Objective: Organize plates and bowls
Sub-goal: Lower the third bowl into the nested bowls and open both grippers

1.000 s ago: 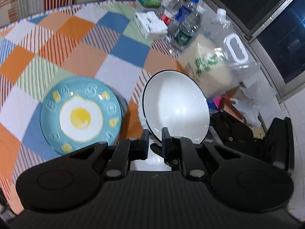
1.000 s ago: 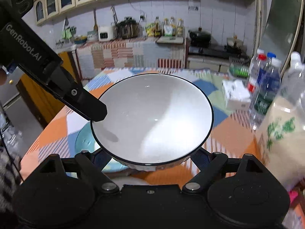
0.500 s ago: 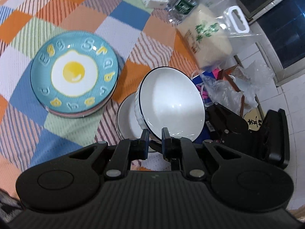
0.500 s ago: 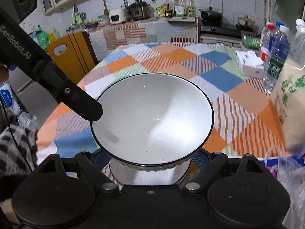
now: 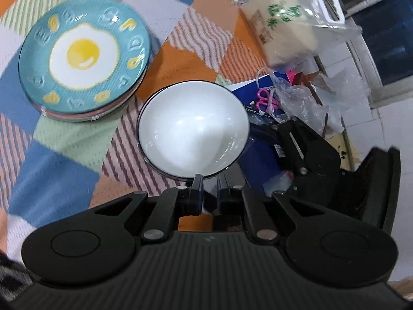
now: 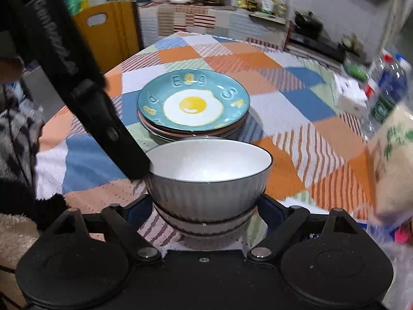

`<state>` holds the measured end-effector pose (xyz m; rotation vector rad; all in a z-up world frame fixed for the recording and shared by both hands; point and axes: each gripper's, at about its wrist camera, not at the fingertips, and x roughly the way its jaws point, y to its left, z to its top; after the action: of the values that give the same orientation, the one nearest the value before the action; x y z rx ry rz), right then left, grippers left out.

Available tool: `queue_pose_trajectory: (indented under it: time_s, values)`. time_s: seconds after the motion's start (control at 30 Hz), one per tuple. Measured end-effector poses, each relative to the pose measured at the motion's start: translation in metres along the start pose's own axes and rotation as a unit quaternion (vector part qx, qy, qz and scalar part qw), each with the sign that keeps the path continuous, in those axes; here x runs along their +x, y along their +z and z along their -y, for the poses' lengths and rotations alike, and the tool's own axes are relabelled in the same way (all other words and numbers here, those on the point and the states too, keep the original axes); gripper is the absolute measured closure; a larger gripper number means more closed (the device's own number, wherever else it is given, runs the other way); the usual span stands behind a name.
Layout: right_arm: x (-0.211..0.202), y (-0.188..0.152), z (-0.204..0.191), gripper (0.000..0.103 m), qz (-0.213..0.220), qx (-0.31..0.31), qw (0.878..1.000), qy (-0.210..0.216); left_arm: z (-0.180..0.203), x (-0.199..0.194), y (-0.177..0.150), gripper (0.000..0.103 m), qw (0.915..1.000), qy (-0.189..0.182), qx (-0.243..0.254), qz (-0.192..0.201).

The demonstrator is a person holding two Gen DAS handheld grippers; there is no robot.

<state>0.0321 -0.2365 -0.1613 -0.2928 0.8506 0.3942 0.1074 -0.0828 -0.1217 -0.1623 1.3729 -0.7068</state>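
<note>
Bowl first: we have the white ribbed ceramic bowl with the thin dark rim [image 6: 209, 178] nested upright in a second white bowl [image 6: 204, 223] on the patchwork tablecloth of orange, blue and striped squares [image 6: 281, 118], near its front edge. Our left gripper [image 5: 207, 188] is at the bowl's near rim with its fingers only slightly parted; whether they pinch the rim we cannot tell. Our right gripper [image 6: 206, 206] has its fingers spread wide on either side of the two bowls (contact with the walls is not clear). Just beyond the bowls sits the teal round plate with the fried-egg design [image 6: 193, 103], topping a short stack of plates. To the right stands a clear plastic bag of rice [image 5: 286, 28], beside water bottles [image 6: 387, 90].
</note>
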Motion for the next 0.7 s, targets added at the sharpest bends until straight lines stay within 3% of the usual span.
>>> queue_pose_trajectory:
  time_s: [0.1,0.33,0.47,0.53,0.7]
  values:
    - [0.005,0.0,0.004,0.008,-0.015,0.012,1.0,-0.003,0.002,0.007,-0.003,0.094,0.9999,-0.004,-0.005,-0.009]
    - [-0.003,-0.001,0.0,0.01,-0.007,0.009,1.0,-0.013,0.004,-0.011,-0.005,0.093,0.9991,0.016,0.019,0.035]
    - [-0.02,-0.005,0.005,0.01,0.007,0.026,1.0,0.007,-0.008,-0.03,-0.006,0.09,0.9966,0.033,0.015,0.074]
    - [-0.025,-0.01,0.008,0.01,0.005,0.038,0.999,0.019,-0.018,-0.033,-0.006,0.08,0.9956,0.038,0.004,0.085]
    - [-0.015,-0.025,0.01,0.01,-0.024,0.051,0.998,0.022,-0.043,-0.023,-0.007,0.068,0.9932,0.057,-0.024,0.098]
